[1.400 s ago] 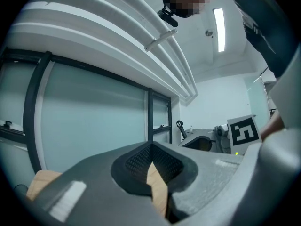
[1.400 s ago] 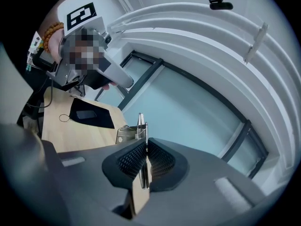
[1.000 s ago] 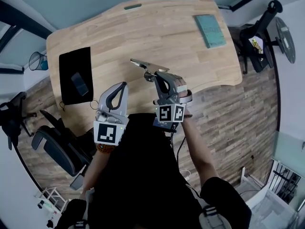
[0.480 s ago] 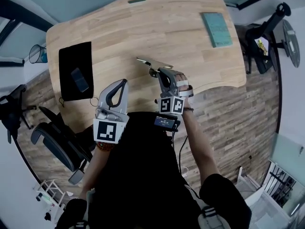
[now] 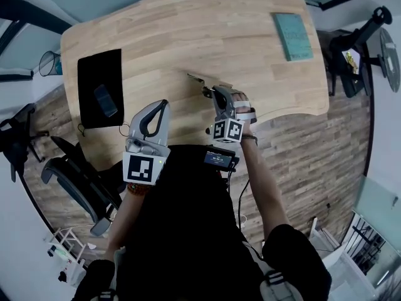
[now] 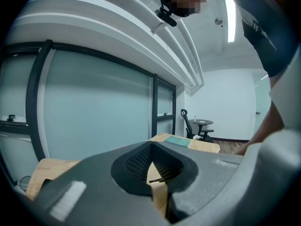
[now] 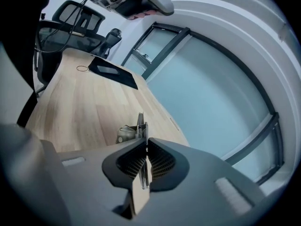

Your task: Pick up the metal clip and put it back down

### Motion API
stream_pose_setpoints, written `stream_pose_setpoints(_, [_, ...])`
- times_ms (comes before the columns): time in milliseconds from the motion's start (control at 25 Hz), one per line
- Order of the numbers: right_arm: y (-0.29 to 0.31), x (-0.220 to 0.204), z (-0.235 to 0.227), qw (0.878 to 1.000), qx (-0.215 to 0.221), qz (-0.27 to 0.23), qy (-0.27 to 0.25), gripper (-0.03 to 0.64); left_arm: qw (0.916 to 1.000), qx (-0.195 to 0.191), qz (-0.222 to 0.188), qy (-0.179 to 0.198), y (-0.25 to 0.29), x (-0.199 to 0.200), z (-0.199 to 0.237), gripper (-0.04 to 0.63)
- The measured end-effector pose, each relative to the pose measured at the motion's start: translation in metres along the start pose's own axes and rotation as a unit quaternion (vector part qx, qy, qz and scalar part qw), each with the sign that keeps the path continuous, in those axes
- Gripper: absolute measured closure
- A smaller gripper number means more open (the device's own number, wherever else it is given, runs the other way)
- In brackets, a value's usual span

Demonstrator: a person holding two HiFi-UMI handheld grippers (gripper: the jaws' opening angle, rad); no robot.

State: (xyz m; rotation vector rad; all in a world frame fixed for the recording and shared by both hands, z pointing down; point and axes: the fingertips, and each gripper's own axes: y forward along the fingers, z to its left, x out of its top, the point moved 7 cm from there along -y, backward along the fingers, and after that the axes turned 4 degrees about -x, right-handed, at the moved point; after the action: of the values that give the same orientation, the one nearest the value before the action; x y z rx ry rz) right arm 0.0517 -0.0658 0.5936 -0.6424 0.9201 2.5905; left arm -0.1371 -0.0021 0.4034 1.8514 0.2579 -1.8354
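A: From the head view we see the right gripper (image 5: 215,91) pinching the metal clip (image 5: 199,80) low over the wooden counter (image 5: 188,30). We cannot tell whether the clip touches it.

B: The left gripper (image 5: 163,103) hangs at the near edge. Its own view shows us jaws together, nothing between.

A: In the right gripper view, we find both pads clamped on the metal clip (image 7: 140,121).

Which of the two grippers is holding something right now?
The right gripper: its jaws are clamped on the metal clip, which sticks out beyond them. The left gripper has its jaws together with nothing between them.
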Motion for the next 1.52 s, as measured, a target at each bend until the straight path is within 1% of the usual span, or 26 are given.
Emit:
stream_pose_setpoints(200, [0.009,-0.016,0.013,0.999,0.023,0.022,-0.010,0.581,1.0000,0.001,-0.001,-0.001,0.002,0.001,0.002,0.595])
stream_pose_setpoints(320, [0.011,-0.022,0.020,0.999,0.033,0.028,-0.009,0.581,1.0000,0.003,0.003,-0.004,0.002,-0.001,0.003,0.595])
stream_pose_setpoints(520, [0.013,-0.030,0.040,0.997,0.060,0.037,-0.027,0.580,0.9999,0.006,0.008,-0.007,0.000,-0.007,0.002,0.595])
stream_pose_setpoints(640, [0.012,-0.036,0.049,0.996,0.071,0.045,-0.025,0.580,0.9999,0.006,0.010,-0.006,-0.002,-0.007,0.001,0.595])
stream_pose_setpoints(840, [0.012,-0.045,0.063,0.996,0.076,0.053,-0.018,0.580,0.9998,0.010,0.015,-0.006,-0.003,-0.011,0.003,0.595])
stream_pose_setpoints(1040, [0.014,-0.043,0.068,0.996,0.076,0.052,-0.021,0.577,0.9998,0.008,0.018,-0.009,-0.004,-0.016,0.003,0.595])
stream_pose_setpoints(1240, [0.017,-0.047,0.077,0.993,0.100,0.055,-0.033,0.544,0.9998,0.002,0.018,-0.002,-0.002,-0.017,-0.003,0.595])
stream_pose_setpoints(1320, [0.018,-0.050,0.080,0.991,0.113,0.059,-0.027,0.527,0.9998,0.001,0.018,-0.003,-0.003,-0.018,-0.003,0.595])
stream_pose_setpoints(1440, [0.019,-0.055,0.081,0.987,0.146,0.066,-0.013,0.478,0.9998,0.004,0.018,-0.004,-0.004,-0.019,-0.001,0.595])
stream_pose_setpoints(1520, [0.017,-0.057,0.078,0.983,0.171,0.070,0.000,0.473,0.9998,0.006,0.019,-0.002,-0.006,-0.020,0.000,0.595])
